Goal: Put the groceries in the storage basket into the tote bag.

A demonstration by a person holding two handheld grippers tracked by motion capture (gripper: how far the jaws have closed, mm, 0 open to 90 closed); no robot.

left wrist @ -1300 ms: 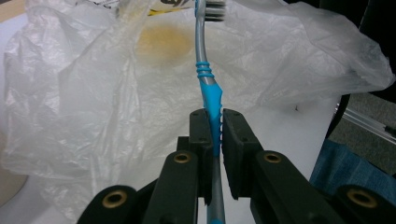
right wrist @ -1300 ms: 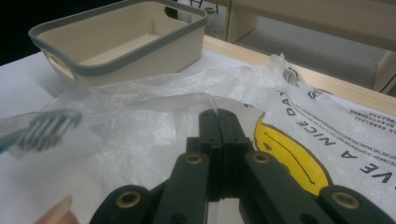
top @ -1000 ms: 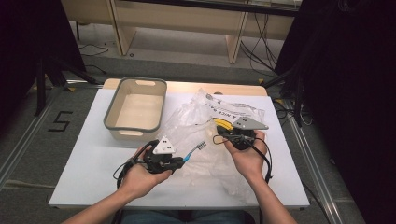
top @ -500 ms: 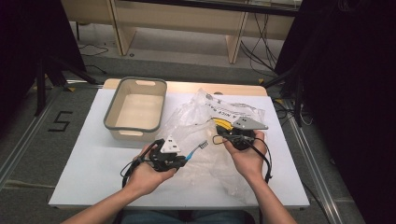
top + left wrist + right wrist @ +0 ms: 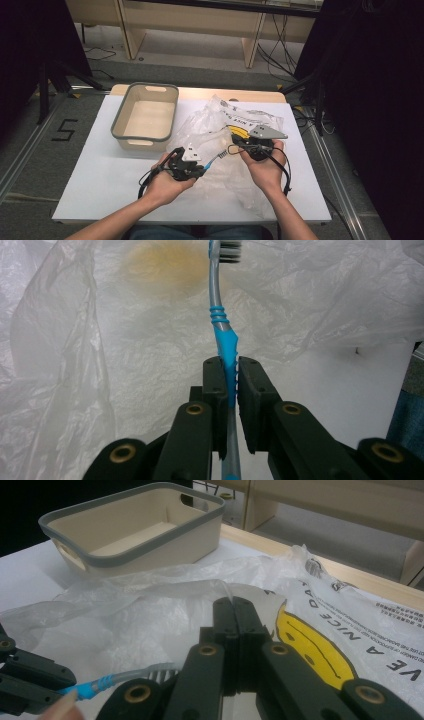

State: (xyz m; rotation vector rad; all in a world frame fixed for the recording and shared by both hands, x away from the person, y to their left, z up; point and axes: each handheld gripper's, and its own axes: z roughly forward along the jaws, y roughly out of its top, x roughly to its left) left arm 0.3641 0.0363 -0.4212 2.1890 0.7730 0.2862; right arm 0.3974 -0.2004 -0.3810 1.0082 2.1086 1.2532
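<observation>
A blue and grey toothbrush (image 5: 223, 335) is clamped by its handle between the jaws of my left gripper (image 5: 229, 371), bristles pointing away. In the high view this left gripper (image 5: 201, 167) sits at the table's front middle, and the toothbrush (image 5: 214, 159) points right toward my right gripper (image 5: 240, 143). A crumpled clear plastic bag (image 5: 215, 125) with a yellow smiley print lies under both. The right gripper (image 5: 232, 602) is shut on a thin fold of the plastic bag (image 5: 150, 615). The toothbrush head (image 5: 150, 671) lies just left of its jaws.
A beige basket (image 5: 120, 117) with a grey rim stands empty at the back left of the white table (image 5: 95, 165); the basket (image 5: 100, 560) lies beyond the bag in the right gripper view. Dark stands and cables flank the table on the floor.
My left gripper has moved a little to the right with the toothbrush, bringing the brush head closer to the right gripper. The right gripper has stayed where it was.
</observation>
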